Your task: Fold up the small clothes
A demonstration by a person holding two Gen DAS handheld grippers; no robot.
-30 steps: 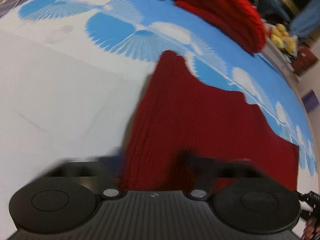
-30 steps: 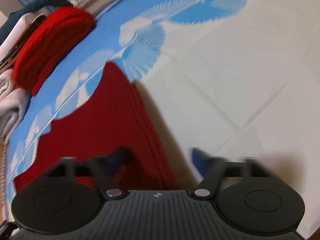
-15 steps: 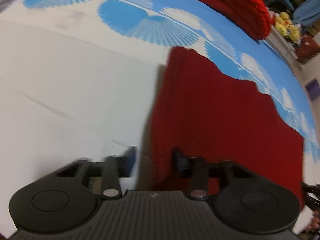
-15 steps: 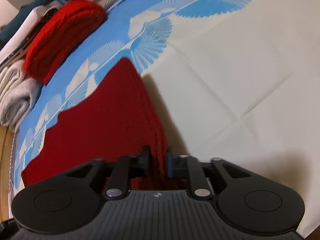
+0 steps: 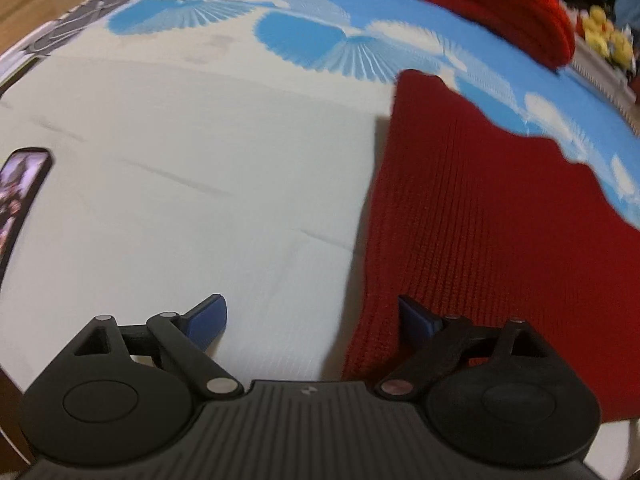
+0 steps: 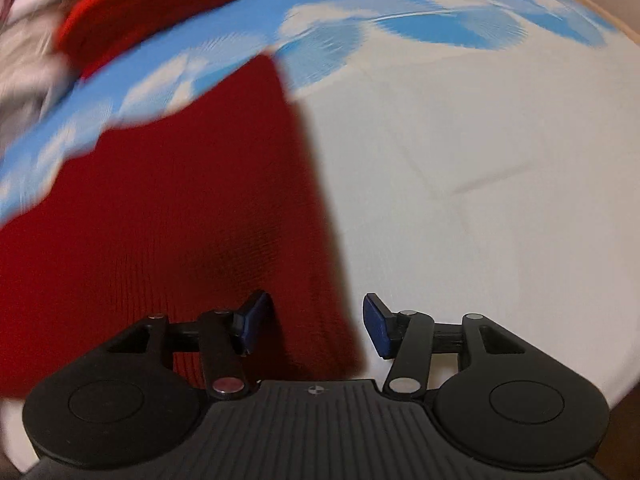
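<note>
A dark red knitted garment [image 5: 480, 220] lies flat on the white and blue cloth [image 5: 180, 180]. In the left wrist view it fills the right half; my left gripper [image 5: 312, 320] is open, straddling the garment's left edge, its right finger over the knit. In the right wrist view the garment [image 6: 160, 220] fills the left half; my right gripper [image 6: 316, 320] is open and straddles the garment's right edge near its near corner. Neither gripper holds anything.
A folded bright red knit [image 5: 500, 8] lies at the far edge, also in the right wrist view [image 6: 144, 8], with grey clothes [image 6: 20, 76] beside it. A phone [image 5: 20, 200] lies at the left. Yellow objects [image 5: 608, 40] sit far right.
Both grippers have opened: the right was shut on the garment's edge half a second ago and has let go. The left jaws have widened and shifted left of the garment edge.
</note>
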